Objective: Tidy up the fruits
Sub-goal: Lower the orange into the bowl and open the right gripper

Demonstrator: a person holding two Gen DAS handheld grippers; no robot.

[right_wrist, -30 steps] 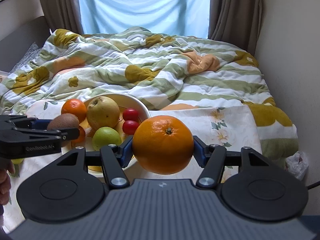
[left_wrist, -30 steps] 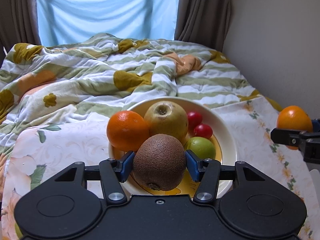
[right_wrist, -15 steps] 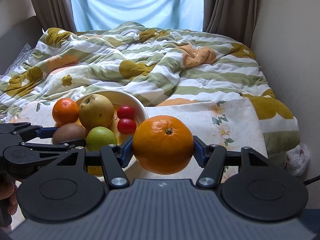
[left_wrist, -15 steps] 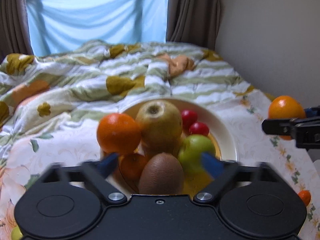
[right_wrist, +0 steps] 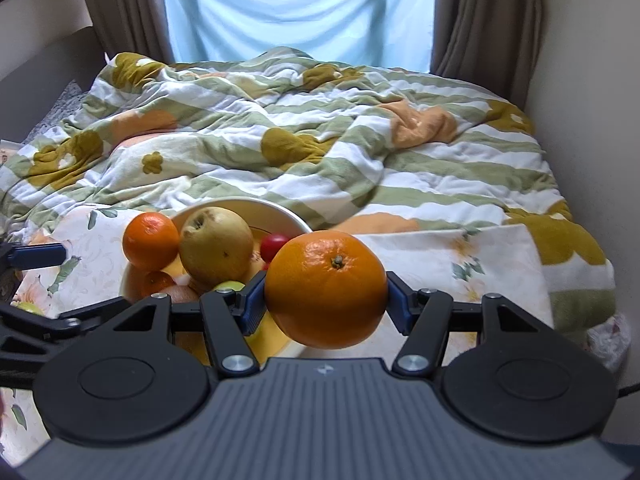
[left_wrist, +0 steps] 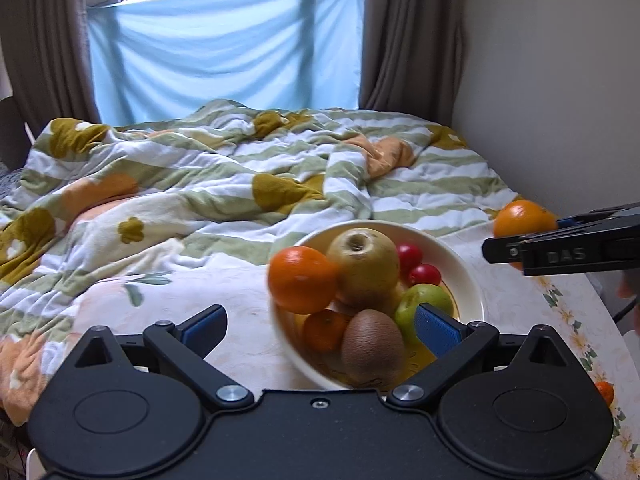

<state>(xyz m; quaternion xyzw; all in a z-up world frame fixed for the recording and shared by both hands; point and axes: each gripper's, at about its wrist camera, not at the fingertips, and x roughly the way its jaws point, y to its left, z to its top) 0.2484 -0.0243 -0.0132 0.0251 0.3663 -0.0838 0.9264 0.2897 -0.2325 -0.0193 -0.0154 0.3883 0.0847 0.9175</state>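
Note:
A cream bowl [left_wrist: 466,276] on the flowered tablecloth holds a brown kiwi [left_wrist: 372,346], a yellow pear [left_wrist: 364,266], an orange [left_wrist: 300,278], a small tangerine [left_wrist: 324,330], a green fruit [left_wrist: 426,300] and two red tomatoes [left_wrist: 424,274]. My left gripper [left_wrist: 320,326] stands open above the bowl's near left side, with nothing between its blue pads. My right gripper [right_wrist: 324,304] is shut on a large orange [right_wrist: 325,288], held just right of the bowl [right_wrist: 256,208]. In the left wrist view that gripper [left_wrist: 560,252] and its orange [left_wrist: 520,218] show at the right edge.
A rumpled striped quilt [left_wrist: 224,184] covers the bed behind the table. The wall [left_wrist: 560,80] runs close along the right. Curtains and a blue cloth hang over the window at the back. A small orange fruit [left_wrist: 604,392] lies near the table's right edge.
The left gripper let go of the kiwi, which now lies in the bowl, opened wide and drew back up and to the left. The right gripper carried its orange closer to the bowl.

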